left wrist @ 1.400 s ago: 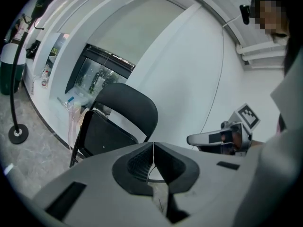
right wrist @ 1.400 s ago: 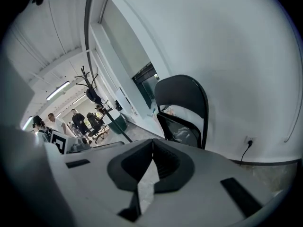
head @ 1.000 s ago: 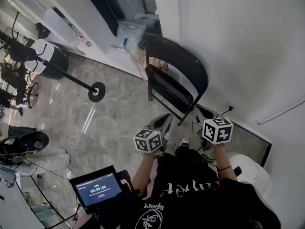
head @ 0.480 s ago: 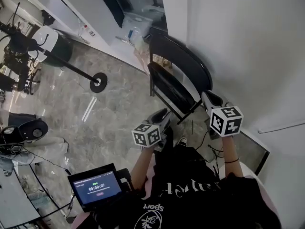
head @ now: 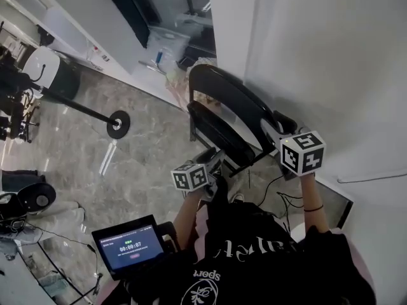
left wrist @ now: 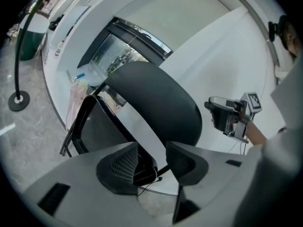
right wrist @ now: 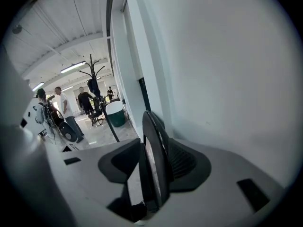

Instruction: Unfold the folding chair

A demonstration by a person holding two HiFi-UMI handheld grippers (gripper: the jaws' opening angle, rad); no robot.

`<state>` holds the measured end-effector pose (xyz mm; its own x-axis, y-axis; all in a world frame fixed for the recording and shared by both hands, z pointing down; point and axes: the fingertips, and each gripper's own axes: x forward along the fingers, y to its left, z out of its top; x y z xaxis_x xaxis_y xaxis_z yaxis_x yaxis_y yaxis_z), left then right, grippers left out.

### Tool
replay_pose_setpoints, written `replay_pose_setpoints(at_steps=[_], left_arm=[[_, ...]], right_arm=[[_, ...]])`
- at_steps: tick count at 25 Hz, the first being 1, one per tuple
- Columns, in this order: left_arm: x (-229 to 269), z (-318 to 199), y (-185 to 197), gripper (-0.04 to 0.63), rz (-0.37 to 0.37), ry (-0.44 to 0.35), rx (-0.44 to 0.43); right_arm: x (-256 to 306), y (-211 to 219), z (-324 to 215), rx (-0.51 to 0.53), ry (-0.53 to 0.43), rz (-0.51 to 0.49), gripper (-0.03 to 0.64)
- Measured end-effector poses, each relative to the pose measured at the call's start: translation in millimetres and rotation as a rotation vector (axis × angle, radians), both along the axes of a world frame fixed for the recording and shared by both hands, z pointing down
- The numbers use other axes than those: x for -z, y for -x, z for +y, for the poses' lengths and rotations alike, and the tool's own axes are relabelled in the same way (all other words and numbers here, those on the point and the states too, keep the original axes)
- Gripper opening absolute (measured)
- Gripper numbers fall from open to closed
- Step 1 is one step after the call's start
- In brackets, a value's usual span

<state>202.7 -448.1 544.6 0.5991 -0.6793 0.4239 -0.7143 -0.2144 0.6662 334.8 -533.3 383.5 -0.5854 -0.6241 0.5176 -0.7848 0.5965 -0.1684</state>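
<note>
Bright, even indoor light; glare streaks the glossy grey marble floor (head: pixel 146 170), and a dull sheen lies on the black metal folding chair (head: pixel 235 100). Gripper views bulge, corners black (fisheye lens), foreground soft.

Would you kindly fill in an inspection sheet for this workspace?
Surface: marble floor.
Job's things: black chair, folded, against the wall.
Clutter: round-base stand; plastic box behind chair.
Grippers: left gripper open, jaws just opening, nothing between; right gripper open, jaws just opening, chair's edge in the gap.
Cables: black cable on floor by wall.
Surroundings: people far off; timer screen nearby.
</note>
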Motion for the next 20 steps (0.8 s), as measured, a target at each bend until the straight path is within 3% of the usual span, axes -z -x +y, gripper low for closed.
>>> replay_pose_setpoints(at_steps=[3,7,13,20], left_arm=[[-15.8,-16.5,5.4,0.179,0.040,0.055,0.011],[-36.2,-31.4,1.6,0.215,0.043,0.120,-0.049],[-69.1,-50.2,-12.2,0.227,0.171,0.219,-0.069],[-102.6,-79.6,-4.4,0.244,0.242,0.307,-0.006]], right_arm=[[-4.5,12.4,-19.4,0.057,-0.001,0.103,0.196],[-18.6,31.8,-40.9,0.160,0.063,0.197,0.215],[-44.1,54.6,-58.2,0.236,0.213,0.186,0.213],[-58.8,72.7,-62.1,0.273,0.306,0.198,0.213]])
